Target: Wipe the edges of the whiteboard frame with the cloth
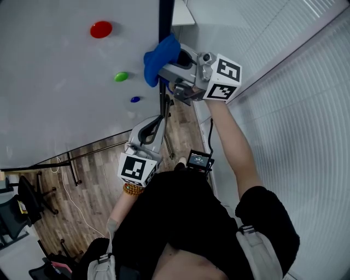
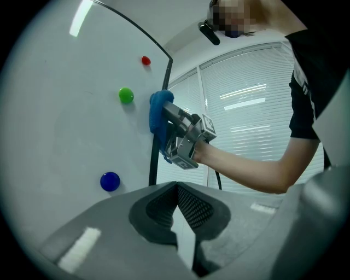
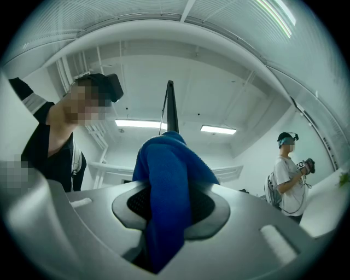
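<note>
Nearest, the left gripper (image 2: 178,188) is hanging low, its jaws pressed together on nothing. Farther up, the right gripper (image 1: 164,71) is pinching the blue cloth (image 1: 160,57). The cloth is looking soft, light and limp, best taken by a bunched fold. It is apparently touching the whiteboard frame (image 1: 165,16). Only the right gripper view is showing the fold between the pads.

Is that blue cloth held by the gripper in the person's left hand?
No, the blue cloth is clamped in the right gripper, while the left gripper is shut with nothing between its jaws.
</note>
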`<move>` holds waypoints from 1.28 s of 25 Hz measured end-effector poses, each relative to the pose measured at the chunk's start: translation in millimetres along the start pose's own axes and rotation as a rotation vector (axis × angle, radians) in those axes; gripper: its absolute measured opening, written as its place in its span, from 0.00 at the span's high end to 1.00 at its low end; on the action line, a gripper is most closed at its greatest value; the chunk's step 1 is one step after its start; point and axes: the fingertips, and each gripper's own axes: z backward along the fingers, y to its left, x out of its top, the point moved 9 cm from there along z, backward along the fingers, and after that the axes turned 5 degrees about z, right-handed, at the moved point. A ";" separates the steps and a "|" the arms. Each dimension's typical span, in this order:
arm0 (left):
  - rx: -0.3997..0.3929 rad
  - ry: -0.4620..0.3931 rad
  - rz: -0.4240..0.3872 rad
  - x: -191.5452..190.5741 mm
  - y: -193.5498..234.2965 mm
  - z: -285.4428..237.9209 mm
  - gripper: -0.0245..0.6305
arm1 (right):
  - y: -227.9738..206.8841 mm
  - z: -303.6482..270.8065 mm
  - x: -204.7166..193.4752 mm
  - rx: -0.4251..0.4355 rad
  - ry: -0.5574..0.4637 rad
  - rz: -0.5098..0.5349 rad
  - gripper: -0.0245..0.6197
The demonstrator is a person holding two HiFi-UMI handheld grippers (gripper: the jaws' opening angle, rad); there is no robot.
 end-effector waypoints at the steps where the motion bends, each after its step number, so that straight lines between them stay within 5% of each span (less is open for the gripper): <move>1: 0.001 0.000 0.000 0.6 0.4 0.1 0.96 | -0.2 0.5 -0.7 -0.001 0.000 0.000 0.74; 32: 0.024 0.002 0.013 13.1 10.2 -12.6 0.96 | -19.0 22.5 -47.2 -0.050 0.085 0.023 0.72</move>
